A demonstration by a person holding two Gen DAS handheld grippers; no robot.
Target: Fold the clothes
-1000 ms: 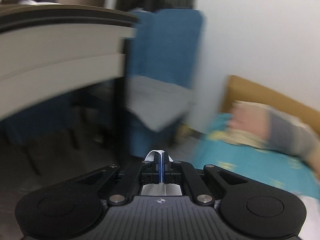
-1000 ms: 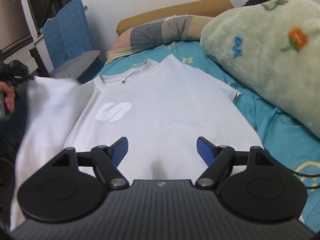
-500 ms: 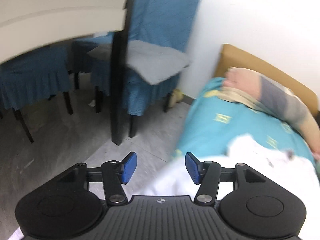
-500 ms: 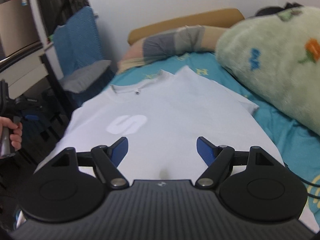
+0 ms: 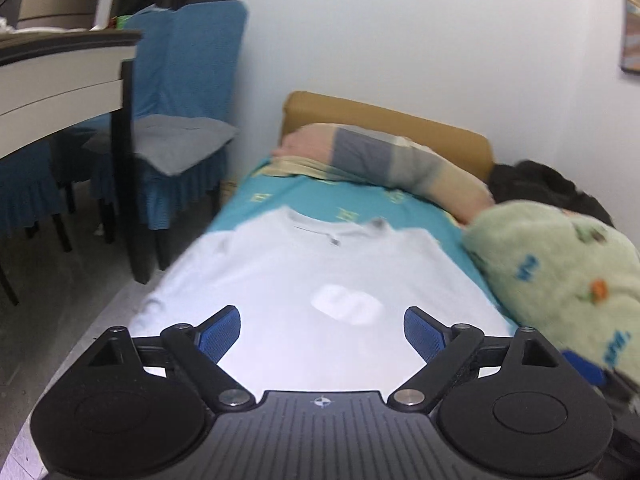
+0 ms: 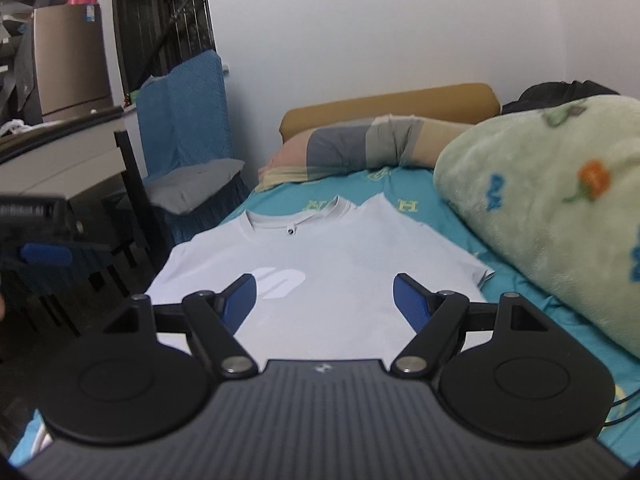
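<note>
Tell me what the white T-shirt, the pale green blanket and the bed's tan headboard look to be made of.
White T-shirt: thin matte knit, probably cotton; it lies limp with a ribbed collar. Pale green blanket: plush fleece, likely synthetic; its surface is fuzzy and thick with printed motifs. Tan headboard: padded and smooth, perhaps faux leather or tight fabric; the rounded edges show no weave.

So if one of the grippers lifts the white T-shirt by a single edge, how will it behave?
The white T-shirt lies flat and thin on the teal sheet, so it is probably floppy and would drape and sag from one pinch point. It looks light. Smooth fabric on a smooth sheet suggests it may slide or bunch if pushed.
</note>
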